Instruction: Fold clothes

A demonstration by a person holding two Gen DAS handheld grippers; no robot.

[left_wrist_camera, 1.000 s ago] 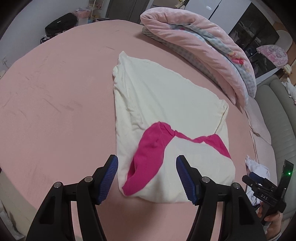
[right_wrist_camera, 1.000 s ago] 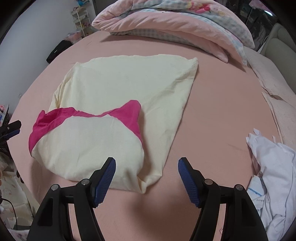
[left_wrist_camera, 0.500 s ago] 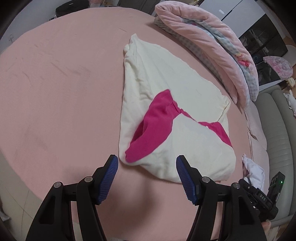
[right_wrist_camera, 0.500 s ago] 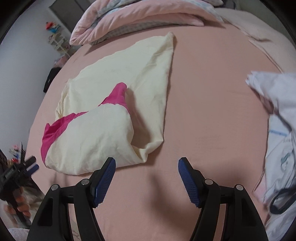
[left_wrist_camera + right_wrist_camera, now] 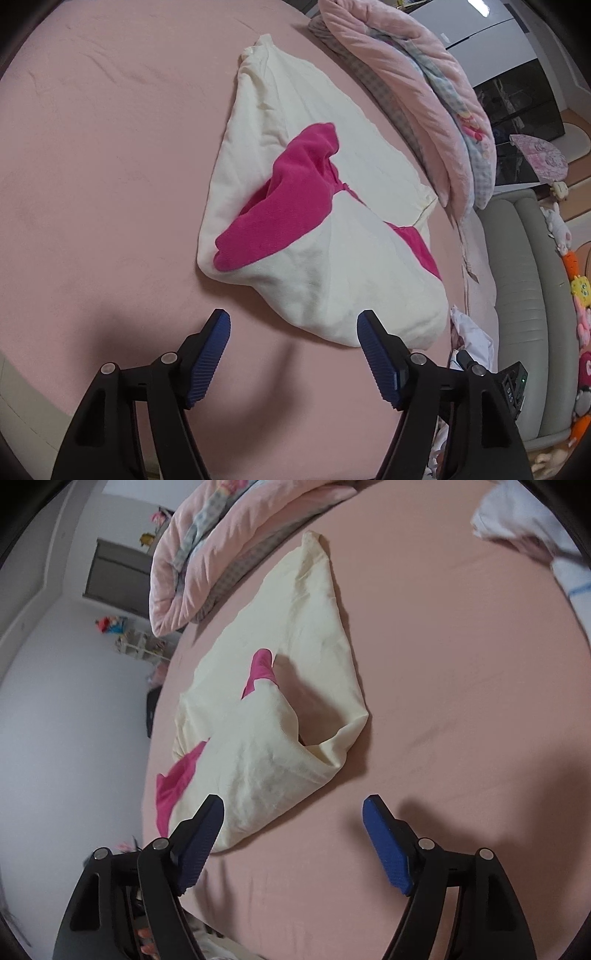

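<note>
Left hand-held gripper (image 5: pixel 293 325) and right hand-held gripper (image 5: pixel 293 808): both spread, jaws just widened, nothing between them. Cream-and-pink garment (image 5: pixel 314 229): on the pink bed (image 5: pixel 110 166) near its front edge, partly folded; further folds judged outstanding. White clothes (image 5: pixel 524 528): unfolded, bed's far side.

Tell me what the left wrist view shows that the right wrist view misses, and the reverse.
Left wrist view only: a grey sofa with soft toys along it, a dark cabinet, and the left claw, open over bare sheet just short of the garment's near edge.

Right wrist view only: a white wall, a small shelf, and the right claw, open, its jaws just widened, nothing between them.

Both: the cream and pink garment part folded on the pink sheet, the rolled quilt, and white clothes.
</note>
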